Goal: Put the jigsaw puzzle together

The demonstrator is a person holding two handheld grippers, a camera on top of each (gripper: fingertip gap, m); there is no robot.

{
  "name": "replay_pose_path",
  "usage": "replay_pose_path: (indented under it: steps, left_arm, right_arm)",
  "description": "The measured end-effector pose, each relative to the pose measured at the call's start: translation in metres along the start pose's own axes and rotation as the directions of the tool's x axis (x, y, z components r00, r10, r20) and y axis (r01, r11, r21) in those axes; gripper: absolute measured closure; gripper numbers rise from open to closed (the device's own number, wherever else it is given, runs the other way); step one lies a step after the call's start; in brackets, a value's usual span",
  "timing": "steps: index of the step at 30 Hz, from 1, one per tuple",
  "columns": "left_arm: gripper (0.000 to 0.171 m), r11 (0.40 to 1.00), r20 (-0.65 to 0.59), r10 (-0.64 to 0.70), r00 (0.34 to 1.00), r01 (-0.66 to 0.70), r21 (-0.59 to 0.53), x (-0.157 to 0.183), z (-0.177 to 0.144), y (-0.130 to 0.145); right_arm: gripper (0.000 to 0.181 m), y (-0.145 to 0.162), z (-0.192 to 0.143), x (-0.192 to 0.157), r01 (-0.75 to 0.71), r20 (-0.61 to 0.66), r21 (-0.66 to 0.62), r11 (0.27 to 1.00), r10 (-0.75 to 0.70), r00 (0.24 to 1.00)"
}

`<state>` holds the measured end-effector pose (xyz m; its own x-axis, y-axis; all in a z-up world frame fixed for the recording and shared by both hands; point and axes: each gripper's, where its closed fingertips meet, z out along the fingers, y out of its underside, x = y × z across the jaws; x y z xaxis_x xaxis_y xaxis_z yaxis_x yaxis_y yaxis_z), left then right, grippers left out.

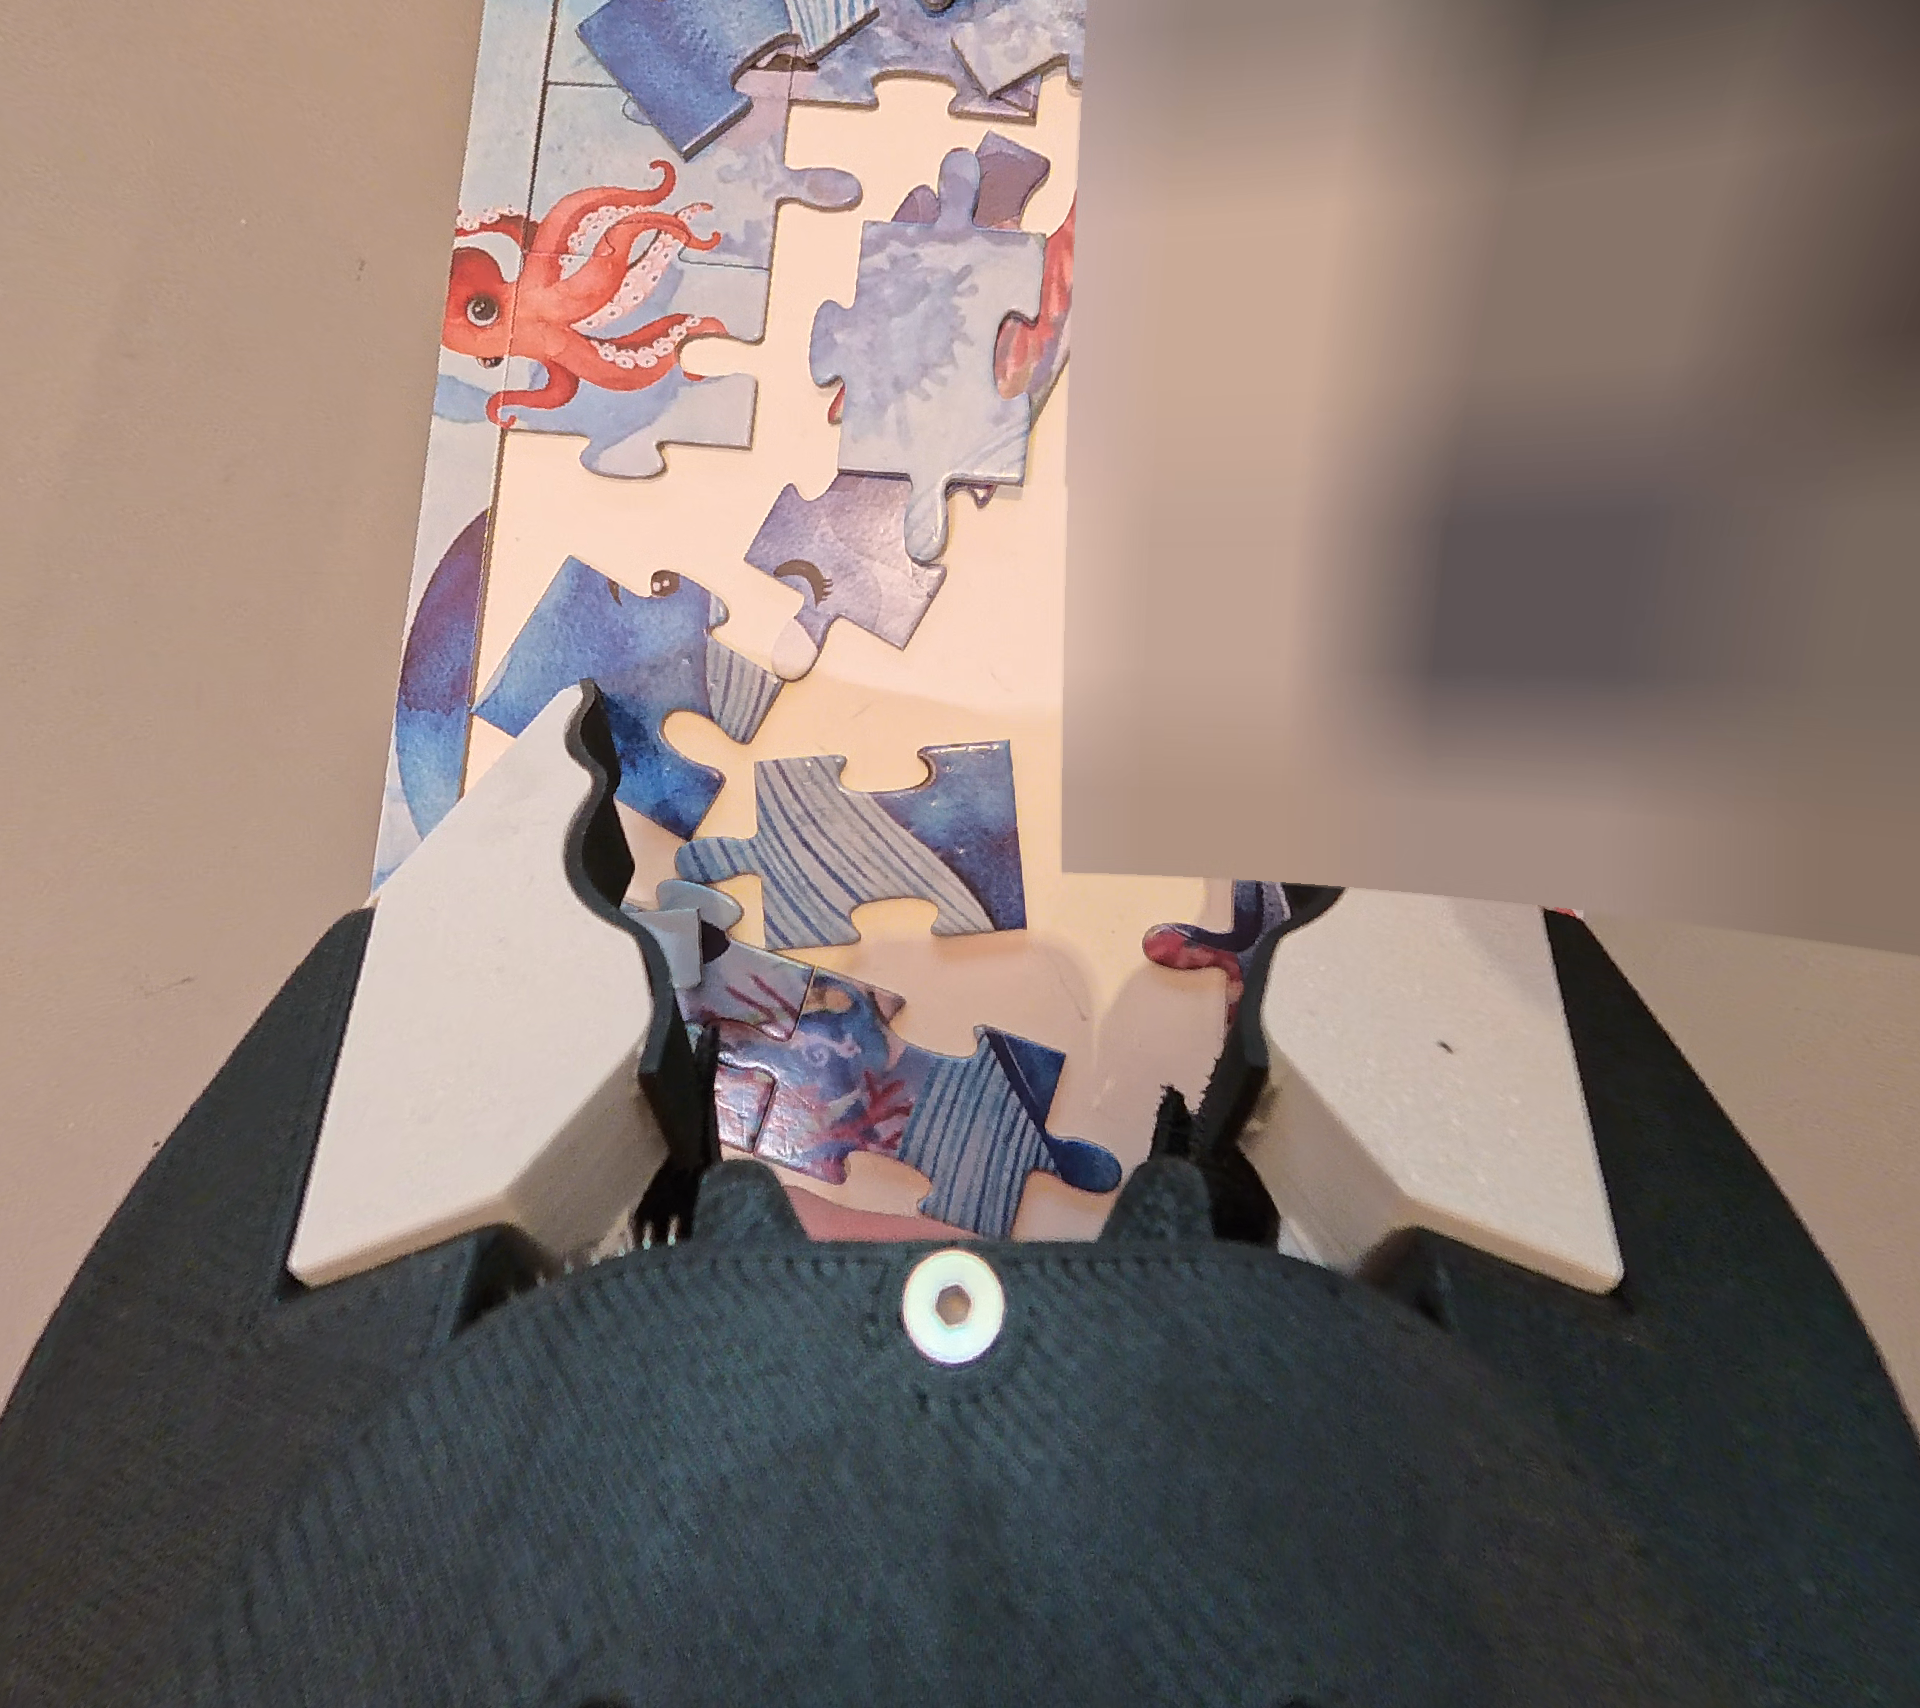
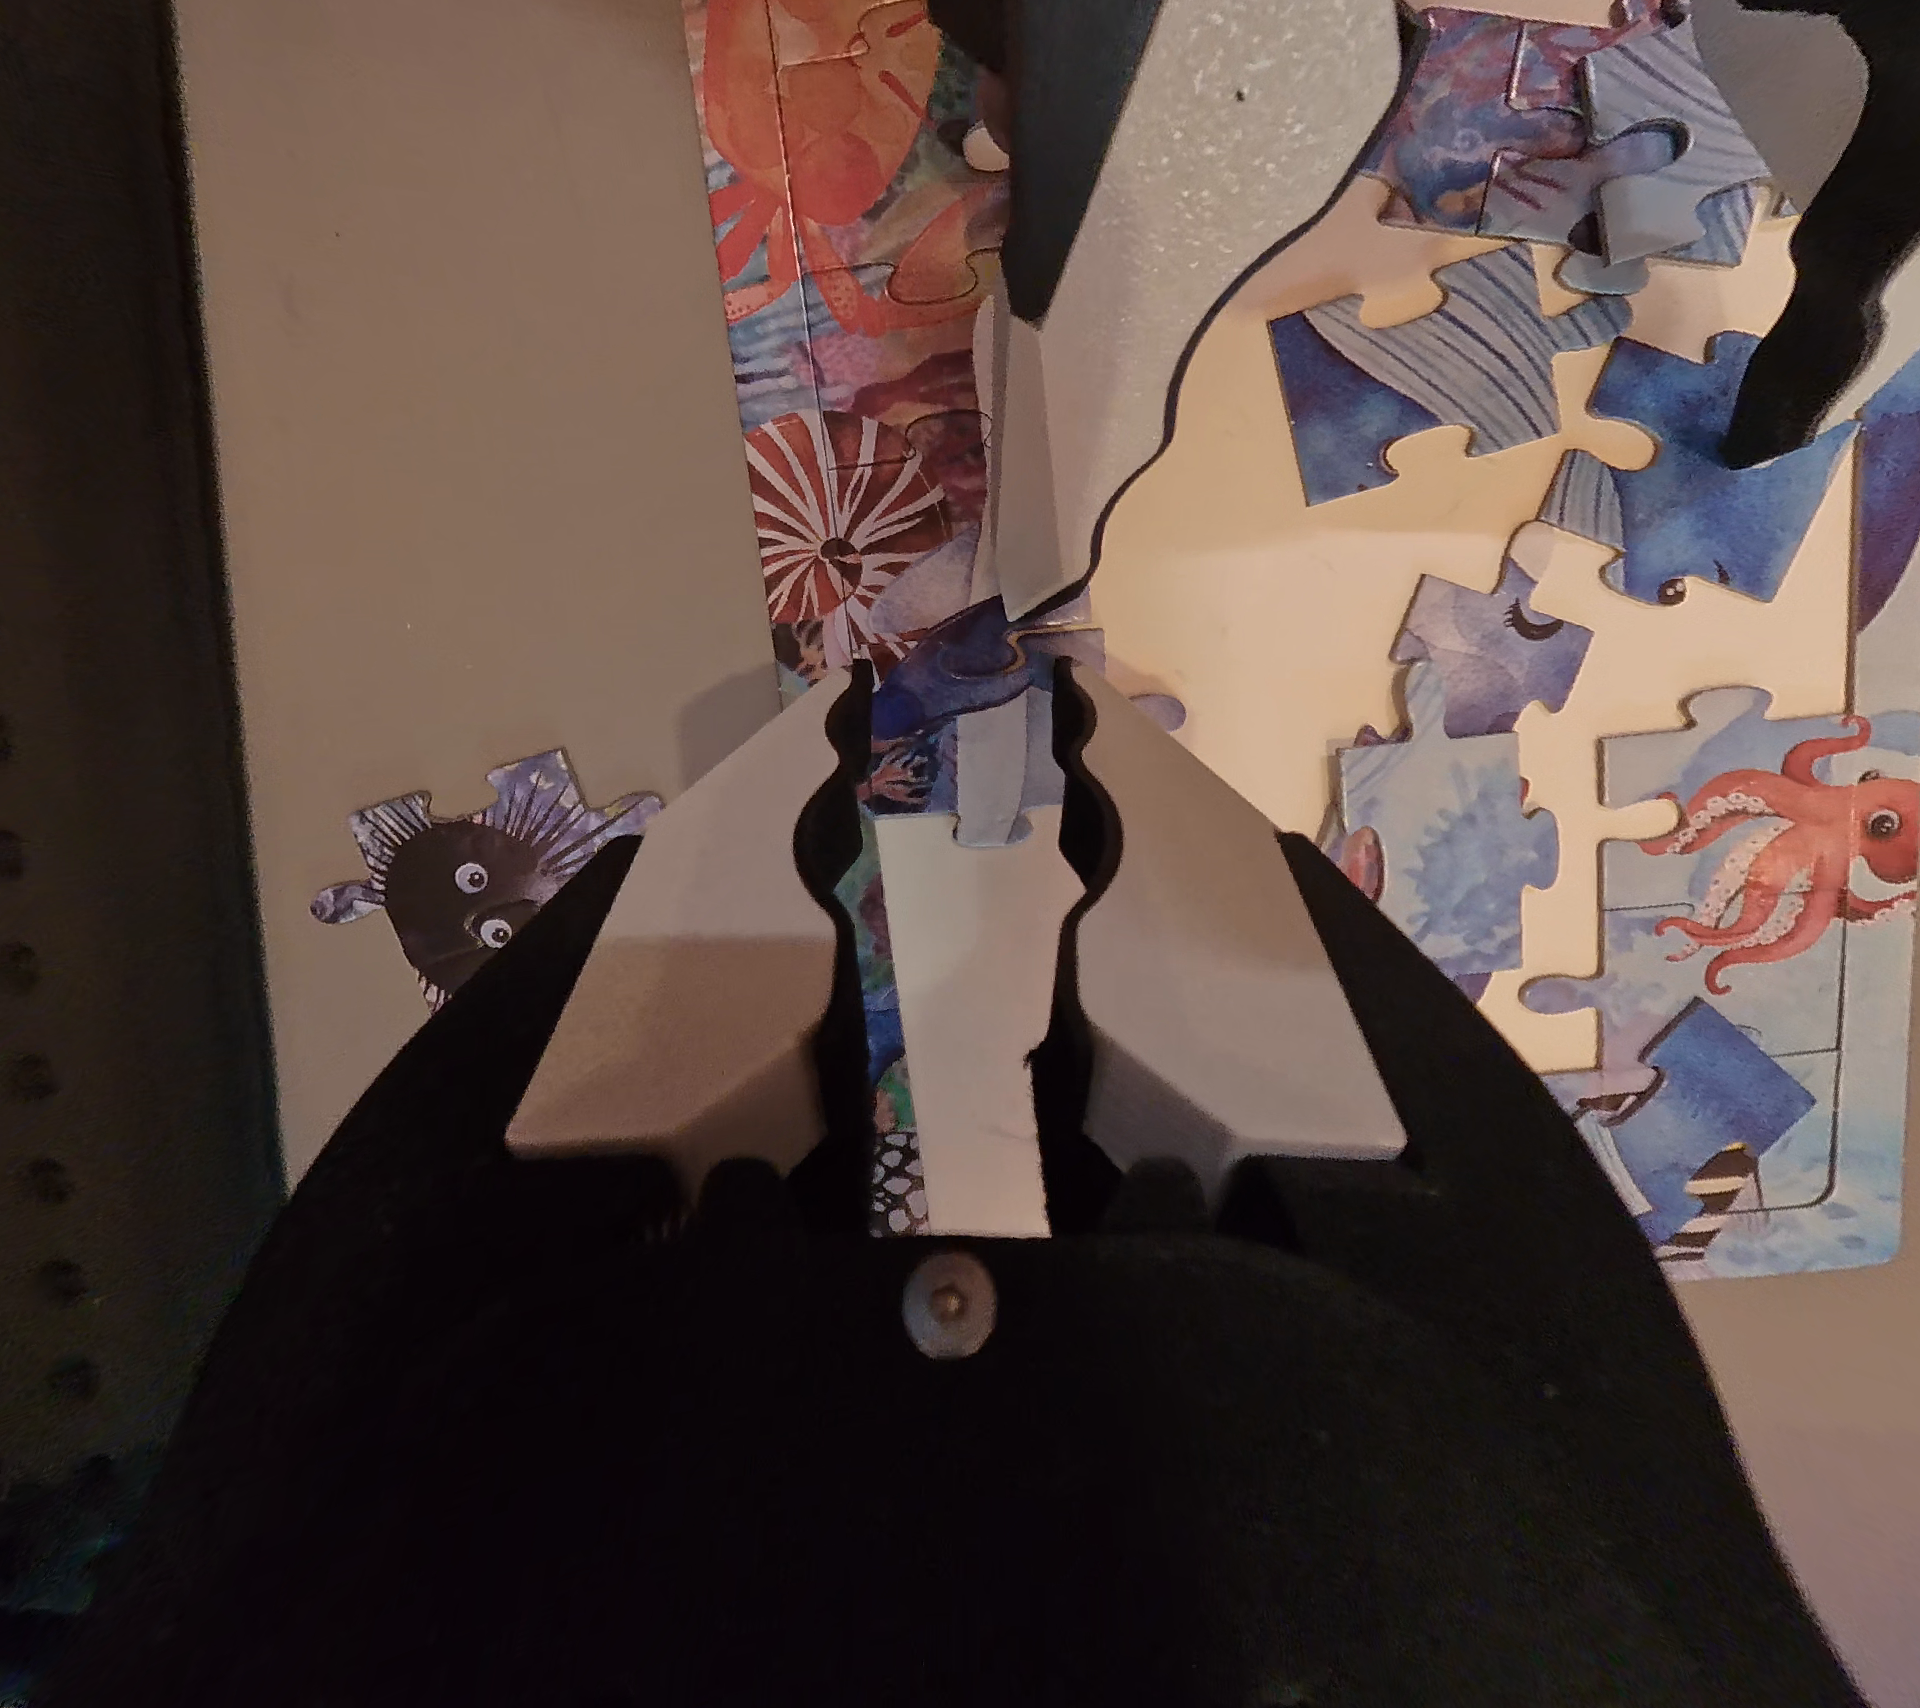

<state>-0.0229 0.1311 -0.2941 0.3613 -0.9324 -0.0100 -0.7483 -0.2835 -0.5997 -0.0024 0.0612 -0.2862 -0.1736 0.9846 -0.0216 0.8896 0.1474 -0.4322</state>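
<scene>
left tool (image 1: 935,827) spread over puzzle tray (image 1: 468,308), lengthwise away; right tool (image 2: 961,702) pinching nothing, narrowly parted.

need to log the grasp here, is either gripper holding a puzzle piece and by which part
The left gripper is open over loose pieces and holds nothing. The right gripper is nearly closed above the puzzle tray; whether it pinches a piece cannot be told.

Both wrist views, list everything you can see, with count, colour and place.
Puzzle tray: one, blue-bordered, cream inside, on the table.
Octopus pieces: red-orange, fitted at the tray's edge.
Loose pieces: several, blue and striped, scattered inside the tray.
Urchin piece: one, black and purple, on the table outside the tray.
Table: beige.
Left claw: one, white fingers, wide open above the tray.
Right claw: one, narrowly open over the tray's edge.
</scene>
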Motion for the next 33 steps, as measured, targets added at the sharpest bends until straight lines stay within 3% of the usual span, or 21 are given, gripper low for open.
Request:
replay_pose_path:
  steps: [9,15,33]
  left_arm:
    - [0.044,1.000,0.001,0.003,1.000,-0.003,0.001,0.000,0.000,-0.001]
    - [0.054,0.997,0.007,-0.006,1.000,0.005,0.071,-0.003,-0.007,-0.014]
    - [0.052,0.999,0.004,-0.010,1.000,0.009,0.033,-0.003,0.003,-0.007]
  right_arm:
    - [0.149,0.000,-0.001,-0.001,-0.003,0.000,0.006,1.000,0.003,1.000]
    - [0.150,0.000,-0.001,-0.001,-0.008,0.001,0.029,1.000,0.008,1.000]
    - [0.143,0.004,-0.005,0.001,-0.055,0.013,0.074,0.996,0.054,0.998]
